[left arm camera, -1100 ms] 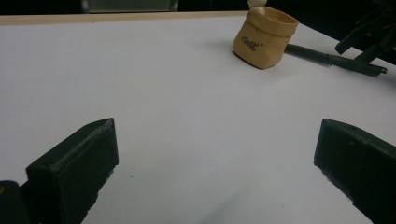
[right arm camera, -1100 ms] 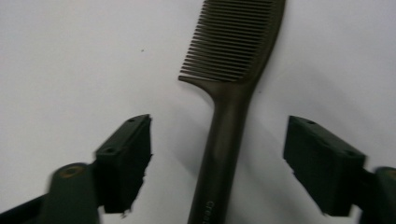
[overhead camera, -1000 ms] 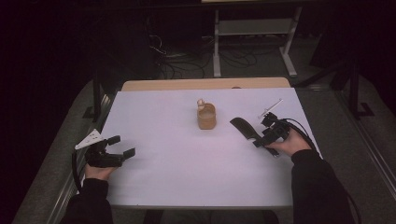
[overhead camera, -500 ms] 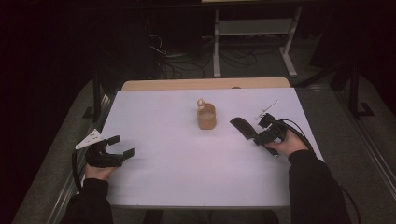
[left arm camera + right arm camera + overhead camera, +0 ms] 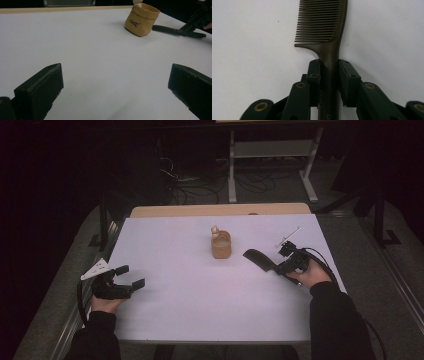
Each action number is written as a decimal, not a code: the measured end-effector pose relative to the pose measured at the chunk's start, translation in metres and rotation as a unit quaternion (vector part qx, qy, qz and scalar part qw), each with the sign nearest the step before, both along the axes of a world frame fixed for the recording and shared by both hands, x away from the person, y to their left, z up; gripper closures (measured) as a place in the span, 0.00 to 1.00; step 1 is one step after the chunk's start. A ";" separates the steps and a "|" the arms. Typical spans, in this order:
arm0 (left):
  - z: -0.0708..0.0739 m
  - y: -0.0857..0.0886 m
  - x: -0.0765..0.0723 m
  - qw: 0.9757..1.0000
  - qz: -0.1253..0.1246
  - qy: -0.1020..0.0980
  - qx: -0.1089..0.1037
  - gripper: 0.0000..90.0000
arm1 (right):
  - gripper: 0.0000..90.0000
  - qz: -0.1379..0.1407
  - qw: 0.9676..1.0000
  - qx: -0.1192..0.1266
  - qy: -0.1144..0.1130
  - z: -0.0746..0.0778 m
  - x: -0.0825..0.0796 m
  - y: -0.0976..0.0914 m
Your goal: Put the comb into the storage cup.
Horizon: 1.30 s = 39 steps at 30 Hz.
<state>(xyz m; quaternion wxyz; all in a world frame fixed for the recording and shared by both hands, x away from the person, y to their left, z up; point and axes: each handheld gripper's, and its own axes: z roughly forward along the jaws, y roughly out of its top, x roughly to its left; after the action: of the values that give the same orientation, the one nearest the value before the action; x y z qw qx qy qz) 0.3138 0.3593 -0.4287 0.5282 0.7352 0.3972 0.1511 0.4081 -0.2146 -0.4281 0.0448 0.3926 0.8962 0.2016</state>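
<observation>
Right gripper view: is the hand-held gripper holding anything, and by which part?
Yes. The right hand-held gripper is shut on the dark comb, its jaws having just closed on the handle directly below the teeth.

From my remote station I saw a small tan pouch [image 5: 221, 245] standing upright near the middle of the table [image 5: 175, 315], toward its far edge, with a pale item poking from its open top. Beyond that edge, cables [image 5: 200, 177] lay on the dark floor beside a grey metal stand [image 5: 272, 150].
</observation>
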 end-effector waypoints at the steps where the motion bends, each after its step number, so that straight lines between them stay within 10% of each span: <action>1: 0.000 0.000 0.000 1.000 0.000 0.000 0.000 0.00 | 0.79 -0.001 1.000 0.002 0.000 0.000 0.000 -0.001; 39: -0.001 0.000 0.000 1.000 0.002 0.001 -0.001 0.00 | 0.79 0.009 0.993 0.079 -0.086 0.055 -0.031 -0.010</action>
<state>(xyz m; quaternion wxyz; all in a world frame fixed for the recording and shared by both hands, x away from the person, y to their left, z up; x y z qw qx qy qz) 0.3140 0.3592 -0.4294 0.5278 0.7340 0.3998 0.1509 0.3775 -0.2242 -0.3729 0.0889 0.3681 0.8739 0.3048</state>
